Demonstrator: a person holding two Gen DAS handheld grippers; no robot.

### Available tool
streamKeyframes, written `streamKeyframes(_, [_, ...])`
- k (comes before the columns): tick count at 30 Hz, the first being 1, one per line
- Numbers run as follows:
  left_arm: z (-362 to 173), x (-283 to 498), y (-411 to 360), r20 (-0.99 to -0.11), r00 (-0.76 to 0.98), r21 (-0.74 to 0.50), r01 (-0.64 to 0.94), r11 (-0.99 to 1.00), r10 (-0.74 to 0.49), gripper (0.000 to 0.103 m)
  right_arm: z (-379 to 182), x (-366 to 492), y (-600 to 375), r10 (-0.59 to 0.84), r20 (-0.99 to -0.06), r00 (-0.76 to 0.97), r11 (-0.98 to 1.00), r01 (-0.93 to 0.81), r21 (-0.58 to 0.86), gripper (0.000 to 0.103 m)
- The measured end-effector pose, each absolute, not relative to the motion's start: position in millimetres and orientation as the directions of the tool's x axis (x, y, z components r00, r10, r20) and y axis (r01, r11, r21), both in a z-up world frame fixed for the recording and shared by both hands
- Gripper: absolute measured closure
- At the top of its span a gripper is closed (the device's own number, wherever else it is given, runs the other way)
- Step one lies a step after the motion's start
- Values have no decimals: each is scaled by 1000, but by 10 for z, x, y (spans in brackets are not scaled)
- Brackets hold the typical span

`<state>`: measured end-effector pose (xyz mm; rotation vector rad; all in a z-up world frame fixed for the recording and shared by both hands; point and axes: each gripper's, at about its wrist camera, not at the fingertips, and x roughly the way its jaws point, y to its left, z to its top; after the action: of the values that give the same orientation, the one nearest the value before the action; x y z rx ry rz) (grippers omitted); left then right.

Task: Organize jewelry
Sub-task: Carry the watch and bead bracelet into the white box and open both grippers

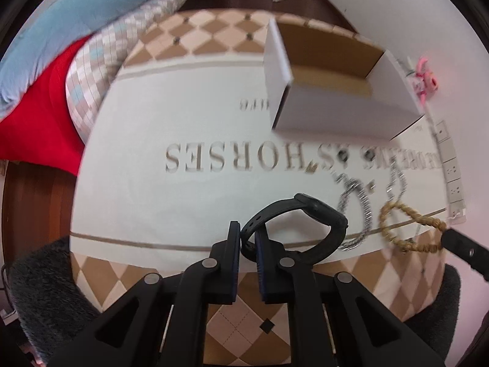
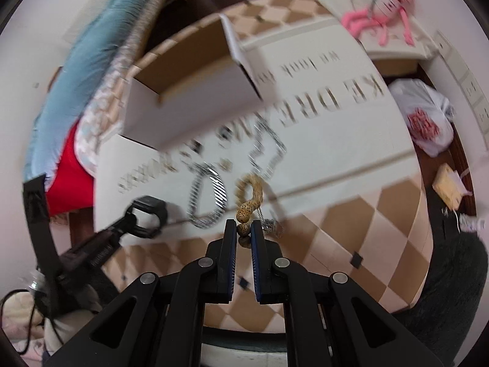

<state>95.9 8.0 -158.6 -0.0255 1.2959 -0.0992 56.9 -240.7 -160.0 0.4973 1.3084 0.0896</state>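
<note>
We have both tools loaded at once. Our left gripper [image 1: 248,235] is clenched on the strap of the black watch [image 1: 308,214], which loops up and to the right of the fingers, just above the near edge of the tabletop [image 1: 152,116]. Our right gripper [image 2: 244,229] pinches the beaded bracelet [image 2: 250,197] by its speckled brown beads, the rest of the loop curling up beyond the fingertips. Two silver chains [image 1: 357,202] lie on the tabletop between the two held pieces. The open white box [image 1: 330,91] stands farther back on the tabletop, well apart from both tools.

The step in hand looks like carrying these pieces to the box. To do it well, we should lift each clear of the chains before travelling, since the bracelet hangs very close to one and could snag it. We should keep both grips firm until each piece is over the box opening, then lower and let go one side at a time so the tools do not crowd each other at the rim.
</note>
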Motion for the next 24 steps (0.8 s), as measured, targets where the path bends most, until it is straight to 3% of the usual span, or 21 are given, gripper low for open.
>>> streamKeyframes(7, [-957, 1205, -17, -922, 359, -116, 93, 989, -142, 96, -1006, 904, -2389, 395, -849, 352, 878, 128, 462, 93])
streamKeyframes(14, [-820, 1830, -123, -919, 361, -121, 129, 984, -160, 96, -538, 1435, -2415, 404, -811, 422, 883, 51, 467, 93])
streamKeyframes(24, [-1147, 2519, -290, -957, 250, -124, 108, 986, -148, 85, -934, 2413, -2359, 366, -860, 355, 915, 31, 402, 93])
